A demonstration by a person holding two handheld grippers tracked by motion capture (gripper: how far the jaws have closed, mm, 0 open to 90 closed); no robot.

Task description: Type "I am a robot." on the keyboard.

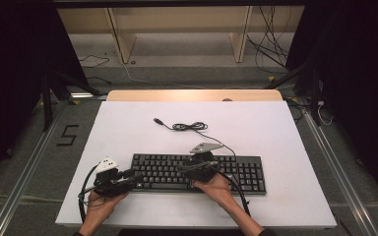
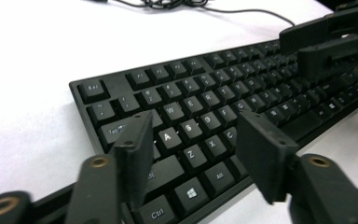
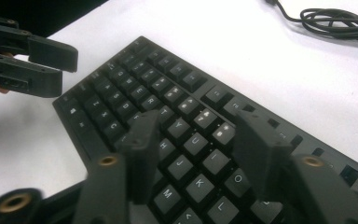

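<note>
Hovering over the keyboard (image 1: pixel 197 173), both tools sat low at its near edge with nothing gripped. Left hand-held gripper (image 1: pixel 134 178): at the keyboard's left end, jaws spread wide; in the left gripper view (image 2: pixel 193 154) they framed the A, S, Z, X keys without visibly pressing on any of them. Nothing lay between the pads but keycaps below. The left hand (image 1: pixel 101 201) rested on the desk (image 1: pixel 285 128) just in front of the keyboard's left corner

Keyboard: flat on the white desk, long side across it, nearer the person's edge than the far edge, all four sides on the surface as far as the high view showed. Its cable (image 1: pixel 189 127) ran from the back edge to a loose coil farther out, plug (image 1: pixel 158 121) lying free and not connected to anything visible

Right hand-held gripper (image 1: pixel 192 168): over the keyboard's middle, jaws likewise wide; in the right gripper view (image 3: pixel 196 140) they straddled the Y, U, H, J region, with no key clearly touched. The right hand (image 1: pixel 216 189) sat at the near edge of the keyboard, its grey plate (image 1: pixel 205 147) above

Judgement on progress: the keyboard looked set down and released, or not yet taken; the frames could not settle which. With both jaws apart and empty, any grasp, lift or key press remained to be done. Cable untouched, still to be dealt with if it matters
</note>
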